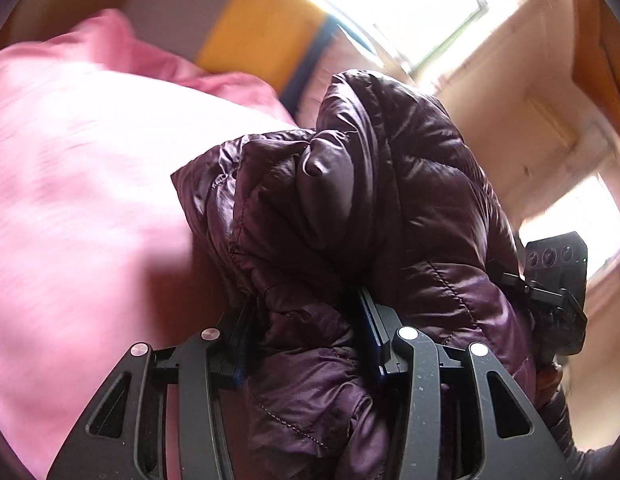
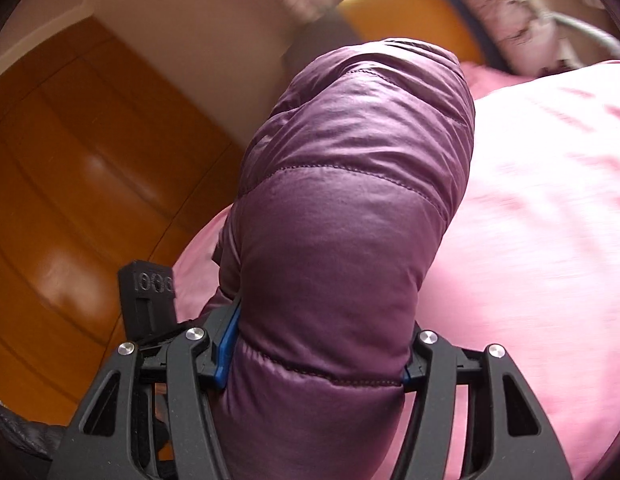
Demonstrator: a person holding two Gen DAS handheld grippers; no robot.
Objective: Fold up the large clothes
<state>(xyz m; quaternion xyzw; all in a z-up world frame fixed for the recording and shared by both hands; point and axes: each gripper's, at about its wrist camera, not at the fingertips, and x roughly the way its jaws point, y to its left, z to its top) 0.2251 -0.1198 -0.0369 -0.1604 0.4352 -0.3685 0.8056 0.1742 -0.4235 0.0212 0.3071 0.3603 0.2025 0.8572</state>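
While no brand or label shows in the left wrist view, the left gripper (image 1: 306, 340) pinches a bunched fold of the dark purple puffer jacket (image 1: 350, 200), which rises ahead of its fingers, pink bedding (image 1: 70, 200) off to its left. From the right wrist, raised characters on the other gripper's block (image 2: 154, 282) look like "1006", though blurred. The right gripper (image 2: 318, 360) clamps a smooth quilted bulge of jacket between its fingers.

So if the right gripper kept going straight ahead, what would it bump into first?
The purple puffer jacket its jaws already clamp fills the way. Past that bulge probably comes the pink bedding, though depth is unclear.
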